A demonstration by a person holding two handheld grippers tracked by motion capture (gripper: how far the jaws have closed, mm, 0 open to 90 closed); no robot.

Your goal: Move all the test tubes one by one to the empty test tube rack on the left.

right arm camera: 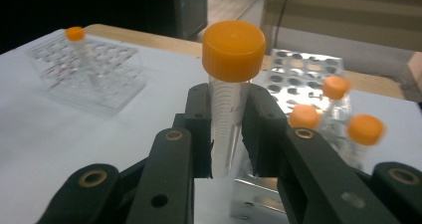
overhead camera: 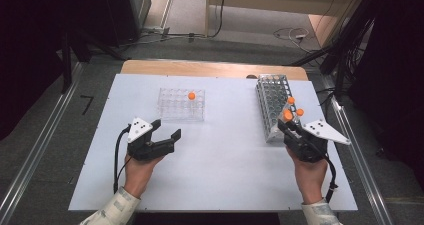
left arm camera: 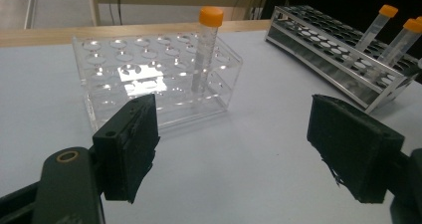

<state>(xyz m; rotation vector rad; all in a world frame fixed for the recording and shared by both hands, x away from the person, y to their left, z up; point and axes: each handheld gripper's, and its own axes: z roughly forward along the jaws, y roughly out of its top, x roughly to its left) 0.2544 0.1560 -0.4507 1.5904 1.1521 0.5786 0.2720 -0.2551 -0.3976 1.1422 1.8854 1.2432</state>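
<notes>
Since its clear plastic wall is smooth and light, the tube [right arm camera: 226, 119] likely slips easily; pinching just under the orange cap looks safest. The right tool [right arm camera: 230, 134] is pinching it there, beside the metal rack [overhead camera: 272, 102] at 3 o'clock on the tabletop [overhead camera: 225, 160]. The left tool [left arm camera: 231, 149] hangs spread, holding nothing.

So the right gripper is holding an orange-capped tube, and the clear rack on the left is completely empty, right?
Not quite. The clear rack isn't empty: one orange-capped tube stands in it, as the left gripper view shows. The right gripper does hold an orange-capped tube.
</notes>
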